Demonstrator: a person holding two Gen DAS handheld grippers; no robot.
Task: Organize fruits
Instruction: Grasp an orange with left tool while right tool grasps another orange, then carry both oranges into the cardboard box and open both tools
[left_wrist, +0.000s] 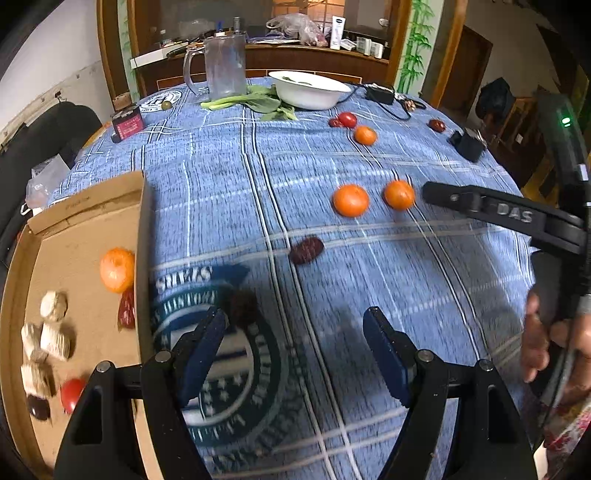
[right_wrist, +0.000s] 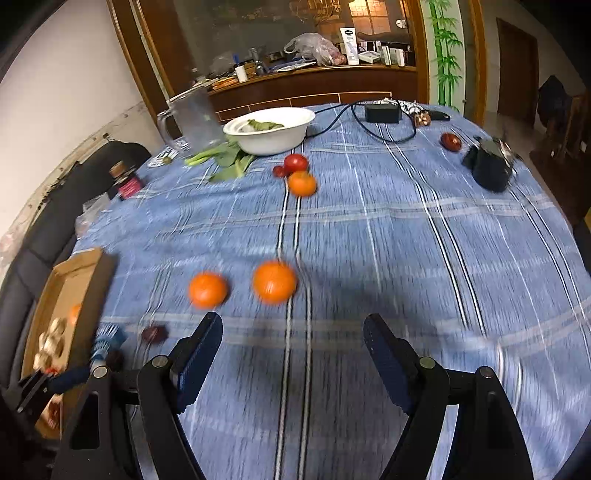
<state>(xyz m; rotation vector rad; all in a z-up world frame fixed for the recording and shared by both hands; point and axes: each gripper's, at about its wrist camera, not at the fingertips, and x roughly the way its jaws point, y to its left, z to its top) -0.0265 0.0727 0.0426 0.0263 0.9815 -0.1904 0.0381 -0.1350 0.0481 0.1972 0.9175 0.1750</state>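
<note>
Both hand-held grippers agape, nr two oranges (right_wrist: 274, 282).

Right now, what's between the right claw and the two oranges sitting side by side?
Only bare blue tablecloth lies between the open right claw and the two oranges, as the right wrist view shows.

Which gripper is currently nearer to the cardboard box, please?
Left. The left gripper hovers open right beside the cardboard box; the right gripper, also open, is farther across the table near two oranges.
</note>
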